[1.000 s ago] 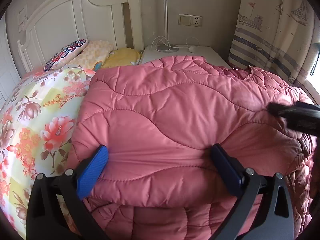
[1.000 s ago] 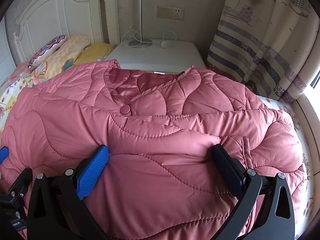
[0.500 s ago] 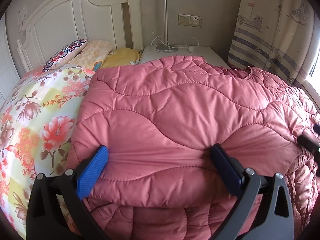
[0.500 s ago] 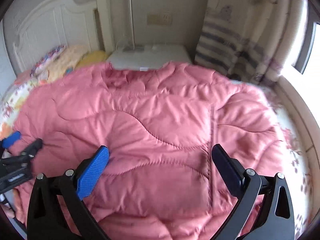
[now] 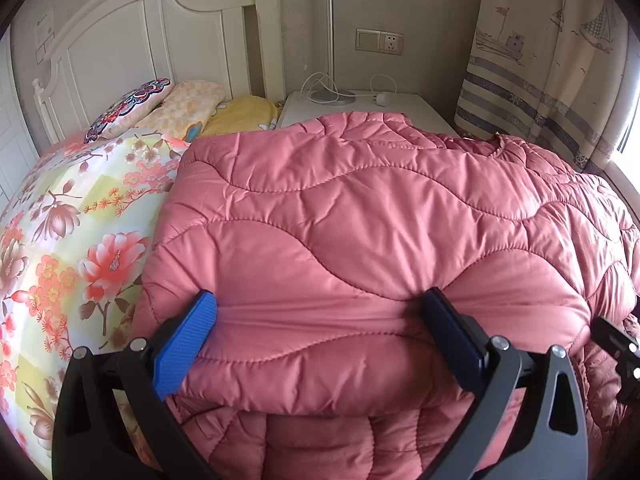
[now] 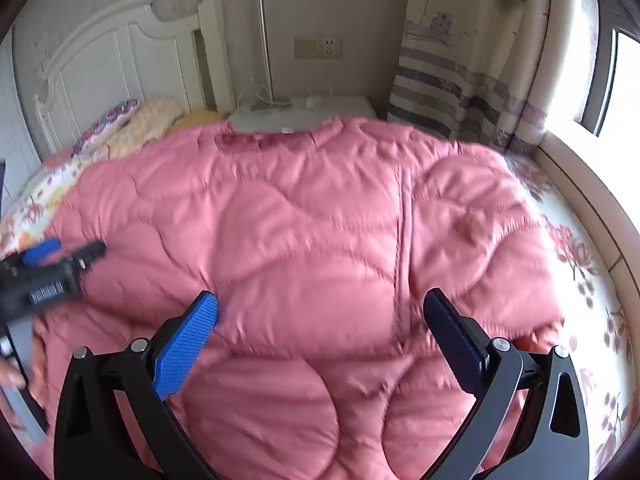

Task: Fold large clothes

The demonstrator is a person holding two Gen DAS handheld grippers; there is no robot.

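Right wrist view is blurred; pink quilted coat (image 6: 312, 248) lies on the bed (image 6: 580, 280) beneath both spread-apart, empty right gripper (image 6: 320, 320) and left gripper (image 5: 320, 316) fingers, nightstand (image 5: 360, 108) beyond

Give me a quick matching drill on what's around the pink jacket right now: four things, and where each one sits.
1. pink quilted jacket
2. floral bedspread
3. lamp base
4. striped curtain

A. on the white nightstand
B. hanging by the window
C. spread across the bed
D. left of the jacket, uncovered

Pairs: 1-C, 2-D, 3-A, 4-B
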